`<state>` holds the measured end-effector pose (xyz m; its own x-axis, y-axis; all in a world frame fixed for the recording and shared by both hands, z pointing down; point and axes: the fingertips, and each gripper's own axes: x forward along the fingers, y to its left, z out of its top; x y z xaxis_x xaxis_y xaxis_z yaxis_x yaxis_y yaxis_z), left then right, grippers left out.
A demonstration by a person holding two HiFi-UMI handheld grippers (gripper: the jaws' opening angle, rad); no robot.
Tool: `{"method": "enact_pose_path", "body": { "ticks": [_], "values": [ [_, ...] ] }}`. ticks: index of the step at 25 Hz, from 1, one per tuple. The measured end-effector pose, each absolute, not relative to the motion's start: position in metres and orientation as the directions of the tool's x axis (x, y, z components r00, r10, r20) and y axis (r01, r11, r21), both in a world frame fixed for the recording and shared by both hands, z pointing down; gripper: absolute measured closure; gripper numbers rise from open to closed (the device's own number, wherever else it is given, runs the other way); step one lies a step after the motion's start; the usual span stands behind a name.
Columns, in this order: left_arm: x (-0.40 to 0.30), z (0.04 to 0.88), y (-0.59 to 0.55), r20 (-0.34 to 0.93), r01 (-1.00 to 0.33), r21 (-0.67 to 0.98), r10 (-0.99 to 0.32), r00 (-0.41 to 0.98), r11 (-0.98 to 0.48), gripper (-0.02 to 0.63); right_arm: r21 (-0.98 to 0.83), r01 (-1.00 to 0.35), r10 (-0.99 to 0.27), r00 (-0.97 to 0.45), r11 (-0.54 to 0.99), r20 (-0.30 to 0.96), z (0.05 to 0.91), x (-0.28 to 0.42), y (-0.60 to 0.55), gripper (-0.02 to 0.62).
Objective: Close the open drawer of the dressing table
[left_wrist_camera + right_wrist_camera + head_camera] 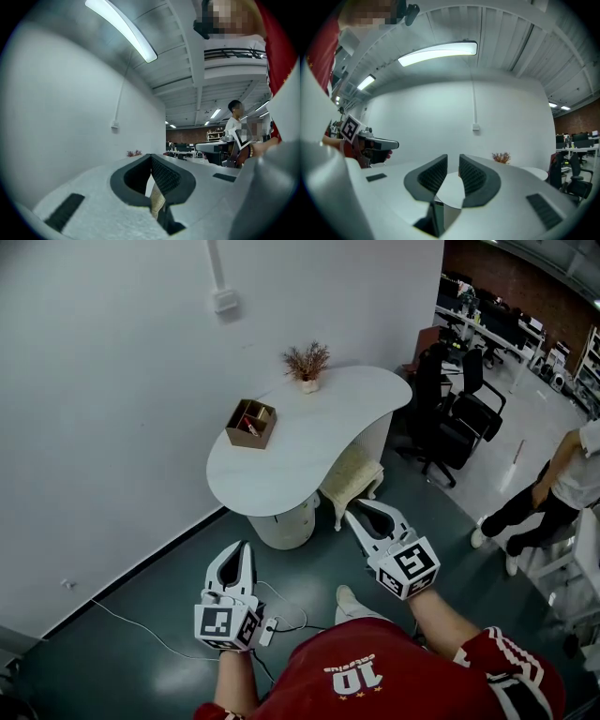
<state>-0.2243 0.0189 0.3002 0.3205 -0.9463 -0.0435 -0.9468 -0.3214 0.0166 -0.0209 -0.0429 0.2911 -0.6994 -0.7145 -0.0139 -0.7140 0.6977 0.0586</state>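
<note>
The white curved dressing table (309, 427) stands against the wall on a round pedestal (286, 521). No open drawer shows from here. My left gripper (246, 547) hangs over the floor short of the pedestal. Its jaws meet at the tips (151, 155) with nothing held. My right gripper (354, 517) is level beside the cream stool (352, 476). A narrow gap stands between its jaws (453, 157), and nothing is in it. Through that gap a piece of the table top (451, 190) shows.
On the table sit a brown wooden box (251, 423) and a small dried plant (307, 364). Black office chairs (455, 418) stand to the right, with a person (562, 484) beyond them. A white cable (281, 615) lies on the dark floor near my feet.
</note>
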Motion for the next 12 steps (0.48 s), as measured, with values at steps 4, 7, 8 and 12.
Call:
{"method": "enact_pose_path", "body": {
  "ticks": [4,7,8,12],
  "values": [
    [-0.228,0.299,0.023,-0.051,-0.948,0.014,-0.947,0.318,-0.319,0.601,0.069,-0.707,-0.708,-0.706,0.704,-0.005,0.289,-0.023,-0.038,0.536],
    [-0.228,0.299,0.028,-0.060,-0.947,0.011,-0.946,0.318,-0.320,0.601,0.071,-0.705,-0.706,-0.708,0.706,-0.013,0.287,-0.023,-0.033,0.552],
    [-0.228,0.300,0.029,-0.062,-0.948,0.013,-0.946,0.317,-0.319,0.601,0.074,-0.703,-0.704,-0.710,0.707,-0.015,0.286,-0.023,-0.032,0.555],
    [-0.230,0.298,0.036,-0.061,-0.953,0.021,-0.952,0.299,-0.301,0.601,0.082,-0.697,-0.698,-0.716,0.712,-0.022,0.284,-0.027,-0.025,0.579]
  ]
}}
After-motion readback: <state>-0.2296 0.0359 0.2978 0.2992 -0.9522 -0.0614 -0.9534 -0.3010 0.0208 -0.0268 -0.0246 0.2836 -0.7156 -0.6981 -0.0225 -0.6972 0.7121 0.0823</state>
